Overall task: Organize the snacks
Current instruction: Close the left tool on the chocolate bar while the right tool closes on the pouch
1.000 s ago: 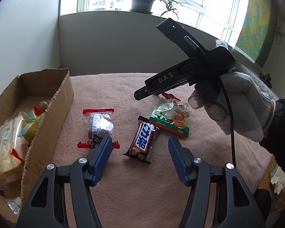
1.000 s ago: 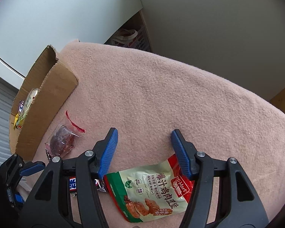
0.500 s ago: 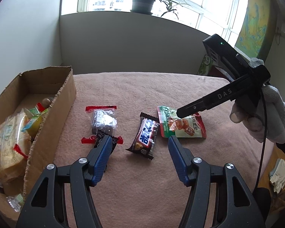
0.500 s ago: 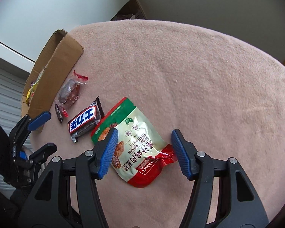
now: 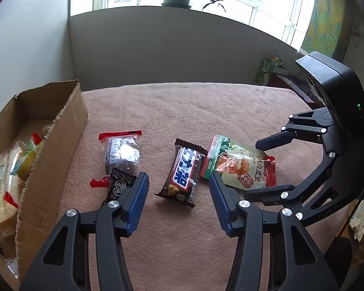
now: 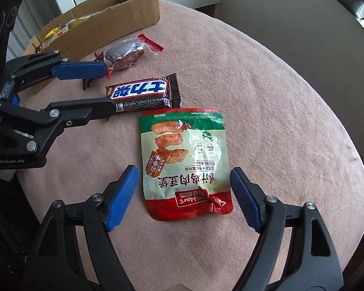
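Observation:
A brown chocolate bar (image 5: 184, 173) with a blue label lies on the pink cloth between the fingers of my left gripper (image 5: 178, 190). Its jaws are closing, and the pads stand clear of the bar. A green and red snack pouch (image 6: 184, 160) lies flat between the blue pads of my right gripper (image 6: 183, 178). Those jaws are opening and do not touch the pouch. In the left wrist view my right gripper (image 5: 254, 169) straddles the pouch (image 5: 240, 167) from the right. My left gripper (image 6: 109, 88) shows around the end of the chocolate bar (image 6: 143, 94).
An open cardboard box (image 5: 60, 131) with several snacks stands at the left. A clear packet with red ends (image 5: 121, 155) and a small black wrapper (image 5: 119, 184) lie beside it. The pink cloth (image 5: 182, 106) ends at a grey wall behind.
My right gripper swung to the right side of the pouch, rolled, and spread its jaws wider. The left gripper stayed in place and its jaws narrowed a little around the chocolate bar.

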The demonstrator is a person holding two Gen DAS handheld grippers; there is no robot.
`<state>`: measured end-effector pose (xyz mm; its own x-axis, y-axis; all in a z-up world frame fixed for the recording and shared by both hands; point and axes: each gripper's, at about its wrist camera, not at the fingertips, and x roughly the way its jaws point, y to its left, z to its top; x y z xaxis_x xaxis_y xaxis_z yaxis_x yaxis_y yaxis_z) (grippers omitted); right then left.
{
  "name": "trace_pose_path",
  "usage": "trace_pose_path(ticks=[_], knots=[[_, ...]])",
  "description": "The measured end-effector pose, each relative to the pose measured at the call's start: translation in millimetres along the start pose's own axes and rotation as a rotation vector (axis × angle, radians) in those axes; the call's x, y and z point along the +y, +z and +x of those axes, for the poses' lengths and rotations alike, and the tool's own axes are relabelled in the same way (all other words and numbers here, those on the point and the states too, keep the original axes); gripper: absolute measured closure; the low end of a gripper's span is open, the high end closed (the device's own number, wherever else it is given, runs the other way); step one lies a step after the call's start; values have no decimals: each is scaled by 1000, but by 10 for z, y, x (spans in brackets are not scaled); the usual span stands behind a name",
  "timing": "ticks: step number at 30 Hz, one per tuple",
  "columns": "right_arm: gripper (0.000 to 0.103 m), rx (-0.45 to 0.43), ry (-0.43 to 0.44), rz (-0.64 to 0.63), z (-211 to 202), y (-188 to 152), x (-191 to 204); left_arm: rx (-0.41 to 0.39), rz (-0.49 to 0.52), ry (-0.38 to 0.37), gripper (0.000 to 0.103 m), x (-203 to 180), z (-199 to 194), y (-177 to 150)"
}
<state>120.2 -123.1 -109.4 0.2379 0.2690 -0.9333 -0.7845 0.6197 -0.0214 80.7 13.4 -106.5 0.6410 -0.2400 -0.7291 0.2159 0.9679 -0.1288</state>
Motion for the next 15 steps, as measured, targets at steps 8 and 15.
trace_pose_path(ticks=[8,15], knots=[[22,-3,-5,97,69,32,-182,16,12,14,58,-29,138,108],[22,-13,-52,191,18,-24,-424,56,34,46,58,-95,299,107]])
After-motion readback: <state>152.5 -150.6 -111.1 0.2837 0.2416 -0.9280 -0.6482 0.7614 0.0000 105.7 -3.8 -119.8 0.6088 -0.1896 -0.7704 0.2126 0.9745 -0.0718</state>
